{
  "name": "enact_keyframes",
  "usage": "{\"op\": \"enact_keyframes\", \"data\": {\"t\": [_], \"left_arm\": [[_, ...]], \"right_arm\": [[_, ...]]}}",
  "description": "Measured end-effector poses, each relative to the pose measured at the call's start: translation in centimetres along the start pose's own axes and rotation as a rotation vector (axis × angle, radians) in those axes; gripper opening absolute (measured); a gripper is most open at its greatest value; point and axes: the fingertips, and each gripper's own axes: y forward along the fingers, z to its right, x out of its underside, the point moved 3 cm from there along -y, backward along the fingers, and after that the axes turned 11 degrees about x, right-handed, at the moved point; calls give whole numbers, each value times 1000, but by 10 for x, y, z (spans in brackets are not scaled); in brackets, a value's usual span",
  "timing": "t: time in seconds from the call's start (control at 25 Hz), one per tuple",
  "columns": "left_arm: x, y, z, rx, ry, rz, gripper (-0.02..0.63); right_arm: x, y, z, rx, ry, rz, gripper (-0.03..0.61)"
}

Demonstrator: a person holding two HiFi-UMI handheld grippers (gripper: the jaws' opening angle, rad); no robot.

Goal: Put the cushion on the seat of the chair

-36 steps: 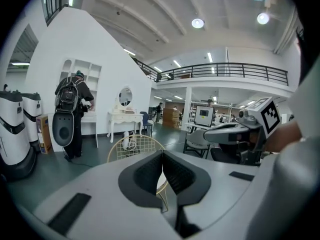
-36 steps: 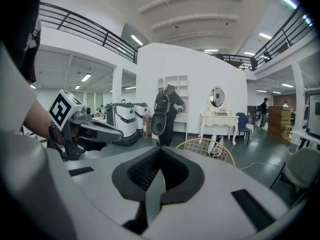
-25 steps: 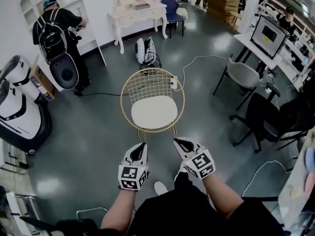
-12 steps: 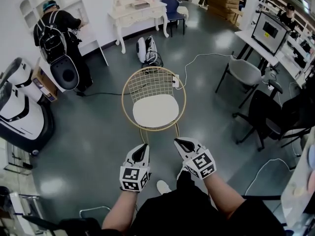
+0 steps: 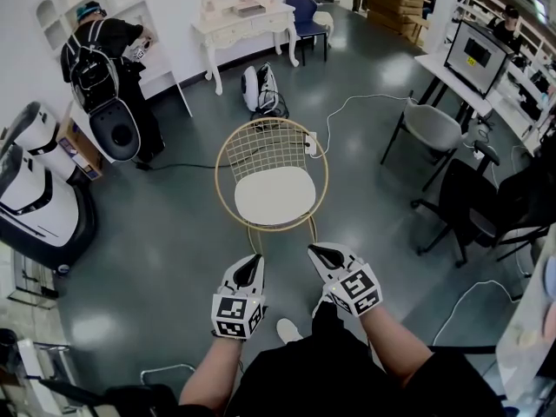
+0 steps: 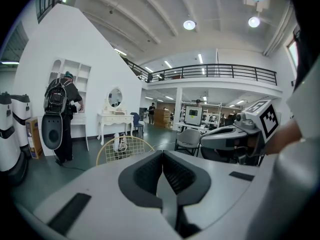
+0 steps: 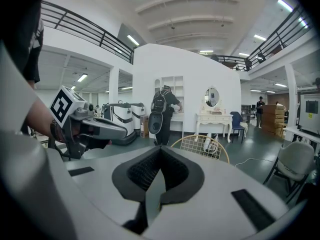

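A gold wire chair (image 5: 271, 174) stands on the grey floor ahead of me, and a white round cushion (image 5: 274, 195) lies on its seat. My left gripper (image 5: 253, 260) and right gripper (image 5: 314, 250) hang side by side just short of the chair's near edge, both shut and empty, touching nothing. In the left gripper view the chair's wire back (image 6: 124, 149) shows past the shut jaws, with the right gripper (image 6: 235, 136) off to the side. The right gripper view has the chair back (image 7: 202, 146) beyond its shut jaws and the left gripper (image 7: 87, 126) at left.
A person with a backpack (image 5: 102, 59) stands at the white shelves back left. A white dressing table (image 5: 245, 23) sits behind the chair, with a bag (image 5: 259, 89) on the floor. A white machine (image 5: 35, 189) is at left. Office chairs (image 5: 434, 137) and a cable (image 5: 356, 107) are at right.
Between one second and half a second ago the view shifted slightly. Since then, neither the grippers nor the chair have visibly moved.
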Motion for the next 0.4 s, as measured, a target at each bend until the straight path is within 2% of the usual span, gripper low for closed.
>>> {"op": "enact_keyframes", "data": {"t": [0.4], "left_arm": [[4, 2, 6, 4, 2, -5, 18]], "right_arm": [[3, -5, 4, 11, 8, 7, 12]]}}
